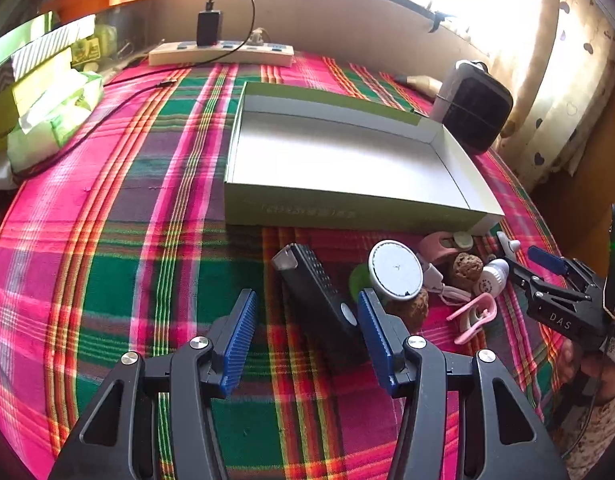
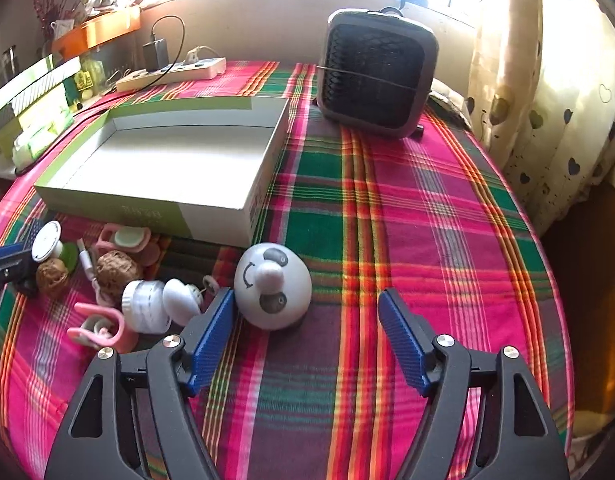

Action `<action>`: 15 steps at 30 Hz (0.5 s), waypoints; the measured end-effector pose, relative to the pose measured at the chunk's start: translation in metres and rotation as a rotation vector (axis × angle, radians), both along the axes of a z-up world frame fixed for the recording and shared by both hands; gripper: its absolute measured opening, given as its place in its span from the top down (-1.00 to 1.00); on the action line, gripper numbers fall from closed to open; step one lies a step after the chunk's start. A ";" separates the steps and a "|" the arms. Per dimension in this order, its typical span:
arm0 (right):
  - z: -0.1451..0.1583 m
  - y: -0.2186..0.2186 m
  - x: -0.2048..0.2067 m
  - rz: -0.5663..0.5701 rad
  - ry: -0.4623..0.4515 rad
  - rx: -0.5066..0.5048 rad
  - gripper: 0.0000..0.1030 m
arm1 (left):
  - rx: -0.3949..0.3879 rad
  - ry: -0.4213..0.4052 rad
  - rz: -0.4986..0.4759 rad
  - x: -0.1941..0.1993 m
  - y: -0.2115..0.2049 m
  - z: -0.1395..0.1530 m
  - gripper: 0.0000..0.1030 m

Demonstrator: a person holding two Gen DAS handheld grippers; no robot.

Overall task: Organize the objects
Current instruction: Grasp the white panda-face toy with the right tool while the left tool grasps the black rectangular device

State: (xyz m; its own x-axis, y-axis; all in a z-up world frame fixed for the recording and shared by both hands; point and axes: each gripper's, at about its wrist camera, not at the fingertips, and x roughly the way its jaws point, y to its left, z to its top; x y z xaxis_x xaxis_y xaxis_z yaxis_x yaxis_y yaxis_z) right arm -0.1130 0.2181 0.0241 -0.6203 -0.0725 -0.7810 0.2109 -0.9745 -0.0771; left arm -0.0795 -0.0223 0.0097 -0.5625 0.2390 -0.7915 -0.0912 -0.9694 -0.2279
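Observation:
An open green-and-white cardboard box [image 1: 459, 152] [image 2: 275, 132] lies on the plaid tablecloth, with nothing in it. In front of it is a pile of small things: a black remote [image 1: 315, 288], a round white disc [image 1: 395, 270], two walnuts [image 1: 465, 266] [image 2: 117, 270], pink clips [image 1: 473, 316] [image 2: 101, 326], a small white bottle [image 1: 493, 278] [image 2: 145, 306] and a white panda-face egg toy [image 2: 273, 284]. My left gripper [image 1: 305, 312] is open and empty, its jaws either side of the remote's near end. My right gripper [image 2: 307, 312] is open and empty, just in front of the egg toy.
A dark square fan heater [image 1: 475, 108] [image 2: 377, 70] stands behind the box to the right. A power strip with a charger [image 1: 221, 54] [image 2: 175, 70] lies at the back. Green packets [image 1: 51, 120] and boxes sit at the left edge. A curtain [image 2: 547, 92] hangs on the right.

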 end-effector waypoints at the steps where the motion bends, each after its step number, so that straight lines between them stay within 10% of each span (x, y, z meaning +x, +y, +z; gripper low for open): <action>1: -0.001 0.000 -0.002 0.002 -0.004 -0.002 -0.42 | -0.001 -0.002 0.001 -0.001 0.000 0.000 0.03; 15: -0.001 -0.010 -0.012 0.048 -0.014 -0.027 0.02 | -0.025 -0.010 0.021 -0.012 0.002 0.001 0.07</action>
